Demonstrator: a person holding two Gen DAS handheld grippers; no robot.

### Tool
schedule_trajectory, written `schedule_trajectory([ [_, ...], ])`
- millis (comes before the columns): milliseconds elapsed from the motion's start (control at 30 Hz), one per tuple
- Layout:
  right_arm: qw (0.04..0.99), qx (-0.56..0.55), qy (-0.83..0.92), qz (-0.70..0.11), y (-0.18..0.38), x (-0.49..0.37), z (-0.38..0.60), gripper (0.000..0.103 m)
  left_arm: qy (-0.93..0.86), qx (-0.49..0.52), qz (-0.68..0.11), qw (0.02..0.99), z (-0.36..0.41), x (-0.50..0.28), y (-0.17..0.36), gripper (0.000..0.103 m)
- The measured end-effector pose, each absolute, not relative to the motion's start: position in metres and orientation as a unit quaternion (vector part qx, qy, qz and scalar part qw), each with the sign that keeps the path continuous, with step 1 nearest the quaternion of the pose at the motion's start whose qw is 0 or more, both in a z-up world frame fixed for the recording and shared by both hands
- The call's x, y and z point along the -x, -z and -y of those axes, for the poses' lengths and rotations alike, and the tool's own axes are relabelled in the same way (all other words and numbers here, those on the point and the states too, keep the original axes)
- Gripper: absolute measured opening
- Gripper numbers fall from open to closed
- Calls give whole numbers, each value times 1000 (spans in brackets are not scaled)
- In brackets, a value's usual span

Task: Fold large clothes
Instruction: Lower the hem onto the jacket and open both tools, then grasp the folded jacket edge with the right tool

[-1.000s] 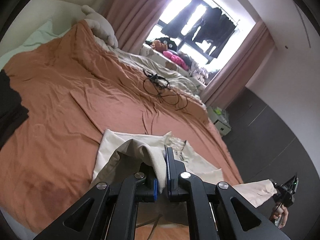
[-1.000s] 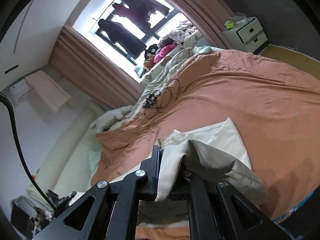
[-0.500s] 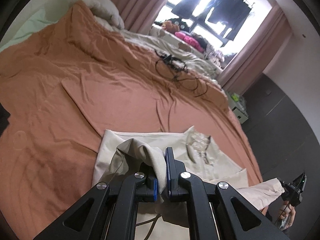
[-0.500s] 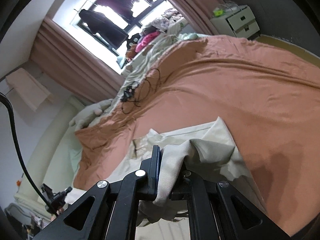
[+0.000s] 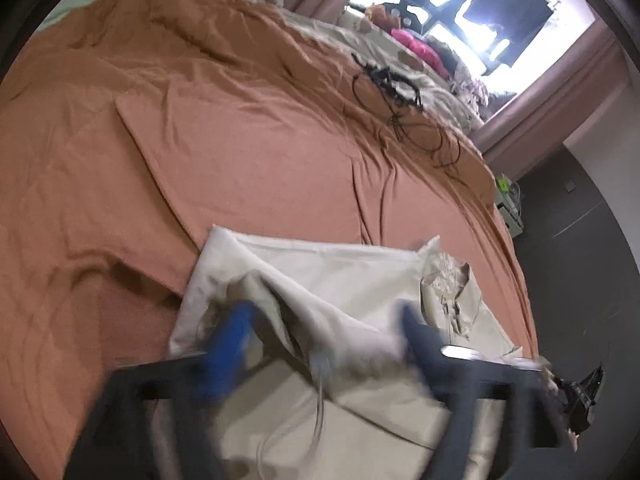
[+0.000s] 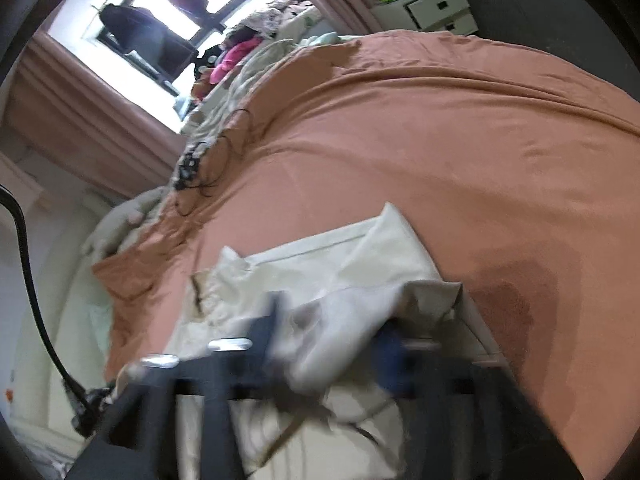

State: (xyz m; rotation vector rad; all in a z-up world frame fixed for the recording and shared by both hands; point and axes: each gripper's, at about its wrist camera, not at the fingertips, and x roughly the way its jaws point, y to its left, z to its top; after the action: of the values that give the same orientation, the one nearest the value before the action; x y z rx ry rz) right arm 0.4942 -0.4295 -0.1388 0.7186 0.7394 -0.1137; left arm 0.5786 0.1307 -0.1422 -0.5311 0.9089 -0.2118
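Both the left gripper (image 5: 324,344) and right gripper (image 6: 332,344) have just sprung their fingers open, dropping the carried cream garment (image 5: 320,272) edge onto its near half on the orange bed (image 5: 240,140); fold laid.

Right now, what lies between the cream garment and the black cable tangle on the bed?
Only bare, creased orange bedsheet between the cream garment and the black cable tangle; the left wrist view shows it best.

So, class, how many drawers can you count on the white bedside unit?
2: upper drawer at the bedside unit top, lower drawer directly beneath. Any others may be hidden behind the bed.
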Motion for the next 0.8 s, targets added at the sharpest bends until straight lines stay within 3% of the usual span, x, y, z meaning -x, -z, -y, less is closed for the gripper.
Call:
schedule_trajectory([
  [33,871,-340,60,-349,138,-493,429,84,94,252,-419,867,-133,-575,138,101],
  [400,885,-283,48,-367,115,-478,396,84,99,250,-402,875,-150,-534,119,101],
  [800,888,-195,-21,-416,104,-497,285,83,81,250,-412,873,-171,-473,125,83],
])
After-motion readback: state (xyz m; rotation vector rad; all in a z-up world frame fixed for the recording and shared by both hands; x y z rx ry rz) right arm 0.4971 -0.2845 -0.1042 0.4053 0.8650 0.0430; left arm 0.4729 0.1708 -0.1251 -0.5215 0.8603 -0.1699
